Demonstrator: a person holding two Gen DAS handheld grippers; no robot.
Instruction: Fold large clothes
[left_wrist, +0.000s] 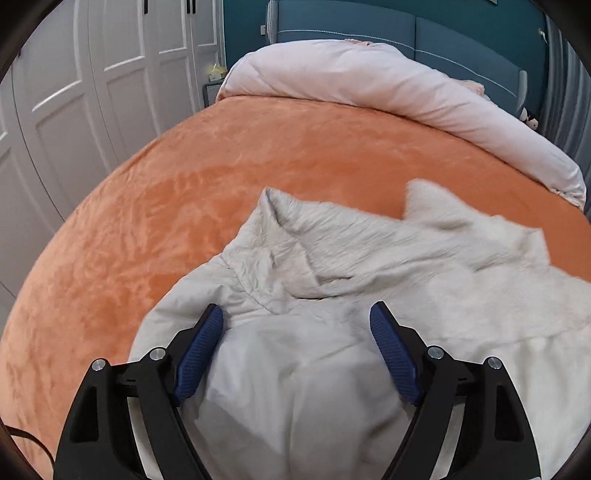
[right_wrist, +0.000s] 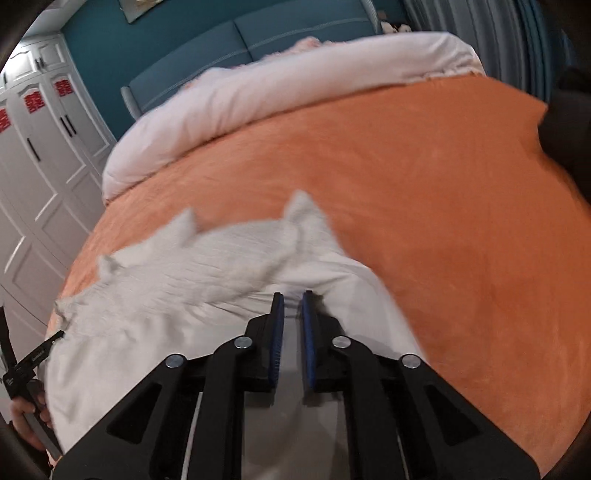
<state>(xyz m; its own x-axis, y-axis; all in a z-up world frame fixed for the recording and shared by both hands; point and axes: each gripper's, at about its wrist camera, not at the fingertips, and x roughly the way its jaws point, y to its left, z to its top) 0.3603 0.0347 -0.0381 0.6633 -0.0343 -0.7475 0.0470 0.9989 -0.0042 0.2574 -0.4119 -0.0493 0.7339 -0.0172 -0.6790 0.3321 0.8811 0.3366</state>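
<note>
A large off-white garment (left_wrist: 332, 295) with a fuzzy collar or hood lies crumpled on the orange bedspread (left_wrist: 221, 166). My left gripper (left_wrist: 297, 314) is open, with its blue pads (left_wrist: 199, 354) spread wide just above the garment's smooth body panel, holding nothing. In the right wrist view the same garment (right_wrist: 166, 295) lies below and to the left. My right gripper (right_wrist: 293, 299) is nearly closed, its blue pads (right_wrist: 308, 339) pinching a fold of the white fabric. The far part of the garment is blurred by motion.
A rolled pale pink duvet (left_wrist: 369, 85) lies across the bed head, before a blue padded headboard (left_wrist: 443, 44). White wardrobe doors (left_wrist: 74, 92) stand left of the bed. The orange bedspread (right_wrist: 443, 203) stretches right. The other hand-held gripper (right_wrist: 29, 369) shows at the left edge.
</note>
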